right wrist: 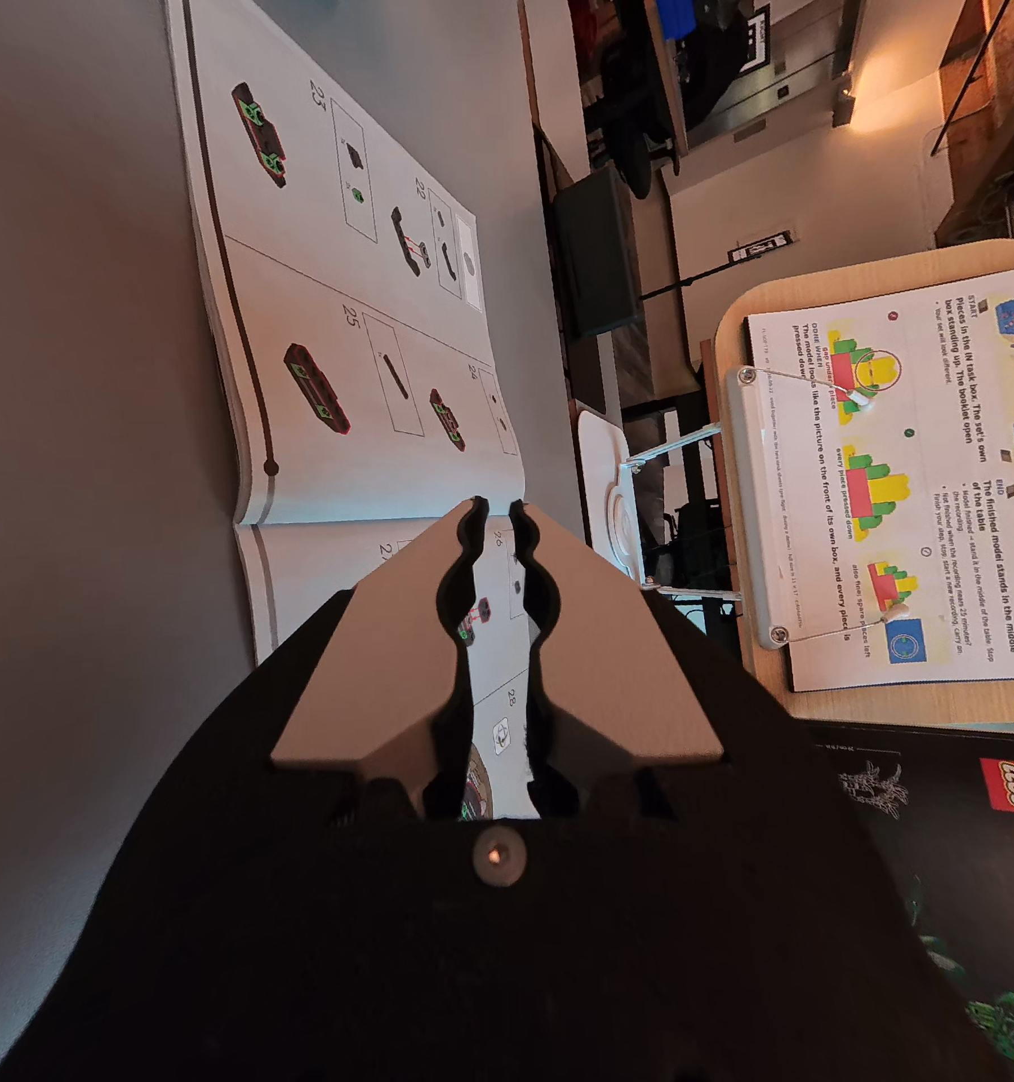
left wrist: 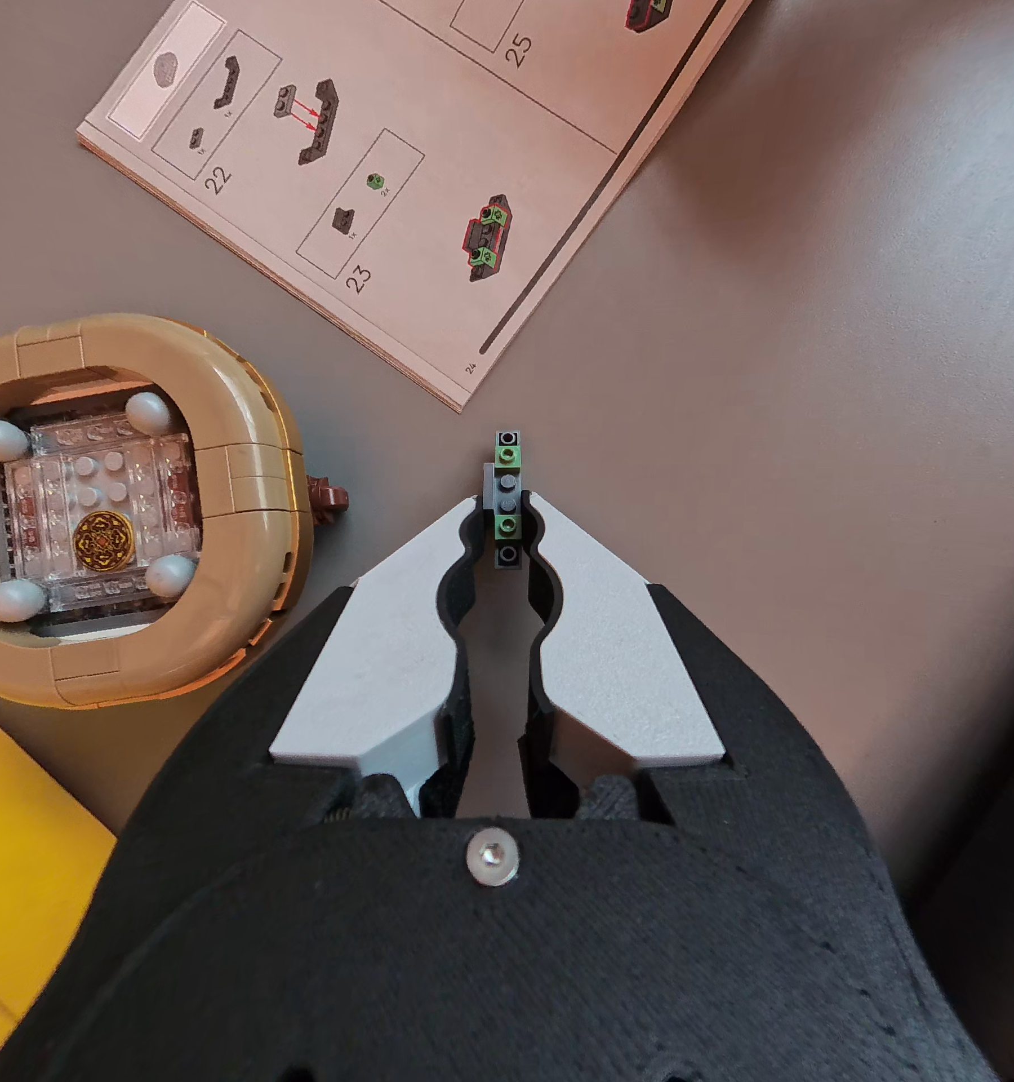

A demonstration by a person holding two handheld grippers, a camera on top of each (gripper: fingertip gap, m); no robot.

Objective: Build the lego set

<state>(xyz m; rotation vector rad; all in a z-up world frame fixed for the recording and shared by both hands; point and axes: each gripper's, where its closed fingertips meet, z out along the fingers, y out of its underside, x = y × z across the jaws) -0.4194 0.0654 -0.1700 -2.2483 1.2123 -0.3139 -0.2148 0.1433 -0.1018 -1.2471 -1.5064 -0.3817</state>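
My left gripper (left wrist: pixel 507 504) is shut on a small dark grey brick assembly (left wrist: pixel 508 486) with two green pieces and a lighter grey plate, held at the fingertips above the grey table (left wrist: pixel 785 410). A round tan build (left wrist: pixel 241 468) with a clear studded middle, pale oval pieces and a gold-patterned round tile stands to the left. The open instruction booklet (left wrist: pixel 434 146) lies beyond the fingertips. My right gripper (right wrist: pixel 497 506) is empty over the same booklet (right wrist: pixel 329 328), its jaws nearly closed with a thin gap. Neither gripper shows in the other's view.
A small brown piece (left wrist: pixel 329 497) lies by the tan build's right side. A yellow sheet (left wrist: pixel 19 819) is at the lower left. In the right wrist view a printed card on a stand (right wrist: pixel 902 497) and a dark box (right wrist: pixel 961 878) are to the right.
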